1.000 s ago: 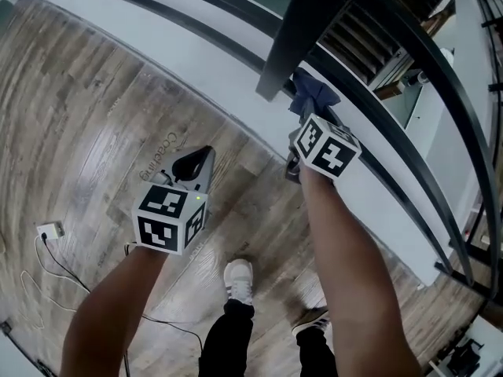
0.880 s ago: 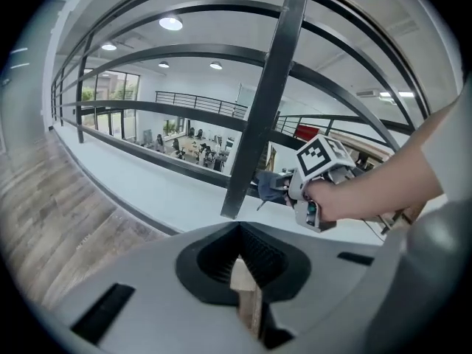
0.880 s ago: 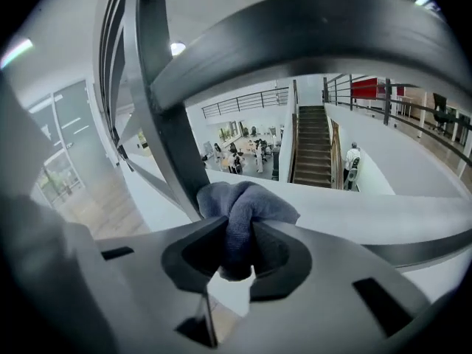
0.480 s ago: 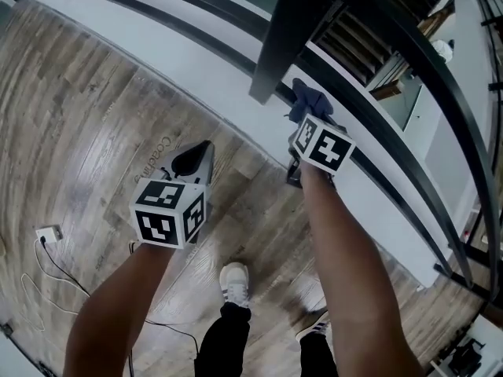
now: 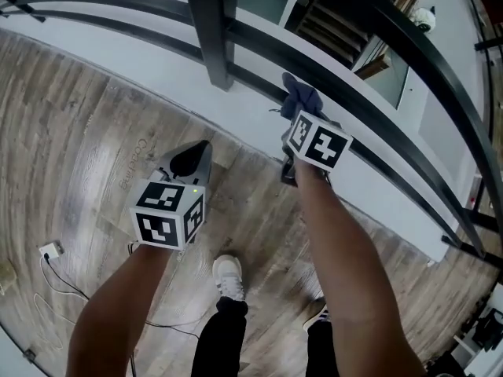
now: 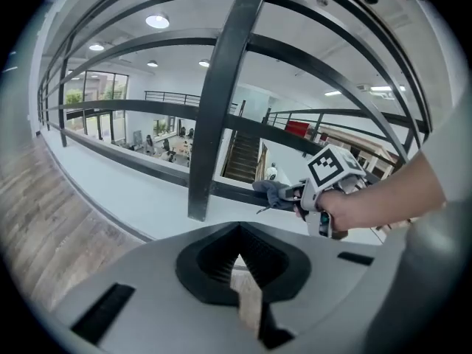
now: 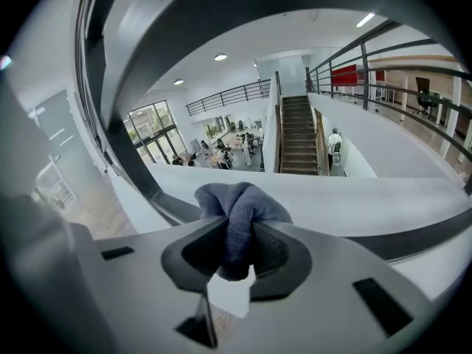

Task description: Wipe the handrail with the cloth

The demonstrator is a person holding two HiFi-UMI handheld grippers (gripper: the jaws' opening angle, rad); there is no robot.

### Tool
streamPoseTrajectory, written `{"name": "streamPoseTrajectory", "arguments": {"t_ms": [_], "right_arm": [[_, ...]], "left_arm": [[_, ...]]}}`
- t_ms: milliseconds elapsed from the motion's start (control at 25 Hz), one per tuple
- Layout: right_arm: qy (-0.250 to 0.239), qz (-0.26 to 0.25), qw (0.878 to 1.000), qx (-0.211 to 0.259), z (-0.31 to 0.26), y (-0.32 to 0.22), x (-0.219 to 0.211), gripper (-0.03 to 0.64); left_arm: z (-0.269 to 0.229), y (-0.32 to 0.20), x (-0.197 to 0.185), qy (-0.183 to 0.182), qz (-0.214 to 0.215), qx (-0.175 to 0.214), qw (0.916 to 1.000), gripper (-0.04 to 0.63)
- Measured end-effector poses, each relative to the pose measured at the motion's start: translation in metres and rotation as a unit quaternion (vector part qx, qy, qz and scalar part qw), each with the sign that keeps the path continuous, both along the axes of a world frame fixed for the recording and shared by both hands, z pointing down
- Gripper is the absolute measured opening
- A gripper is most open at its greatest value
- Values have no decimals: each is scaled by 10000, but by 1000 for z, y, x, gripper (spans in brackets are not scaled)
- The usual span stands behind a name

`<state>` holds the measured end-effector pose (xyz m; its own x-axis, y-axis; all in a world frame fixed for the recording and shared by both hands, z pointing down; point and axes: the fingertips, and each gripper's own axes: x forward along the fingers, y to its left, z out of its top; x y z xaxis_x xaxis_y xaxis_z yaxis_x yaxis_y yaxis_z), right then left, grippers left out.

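Note:
A crumpled blue-grey cloth is clamped in my right gripper and held out to the lower dark rail of the railing, just right of the black post. From this angle I cannot tell if cloth and rail touch. The right gripper view has the cloth bunched between the shut jaws of that gripper. My left gripper hangs lower, over the wood floor, shut and empty. Its own view shows the left gripper, the post and the right gripper with the cloth.
A white ledge runs under the railing. The wide top handrail curves overhead on the right. On the wood floor lie a socket block with a cable; a white shoe is below my arms. Beyond the rails are stairs.
The post has slid left in the head view as the view turned. My right gripper with the cloth has shifted slightly up and left along the rail. The left gripper has barely moved.

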<state>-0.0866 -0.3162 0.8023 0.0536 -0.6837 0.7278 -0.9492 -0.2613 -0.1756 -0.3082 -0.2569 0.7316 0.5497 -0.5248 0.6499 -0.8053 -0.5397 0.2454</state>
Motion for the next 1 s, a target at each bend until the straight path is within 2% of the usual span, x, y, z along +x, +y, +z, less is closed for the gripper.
{"name": "streamPoseTrajectory", "arguments": {"t_ms": [280,680,1000], "right_arm": [[108,156,9997,-165,-3,68,85,78],[383,551,9976,-172,-11,186,233,78],[181,501,9985,-152,-10,254,323,78]], "left_arm": [[-11,37,79,-202,691,194,9972,2],[-18,107,210,-81,1289,197,9914,2],[-11,169,297,-204,1628,200,9862,2]]}}
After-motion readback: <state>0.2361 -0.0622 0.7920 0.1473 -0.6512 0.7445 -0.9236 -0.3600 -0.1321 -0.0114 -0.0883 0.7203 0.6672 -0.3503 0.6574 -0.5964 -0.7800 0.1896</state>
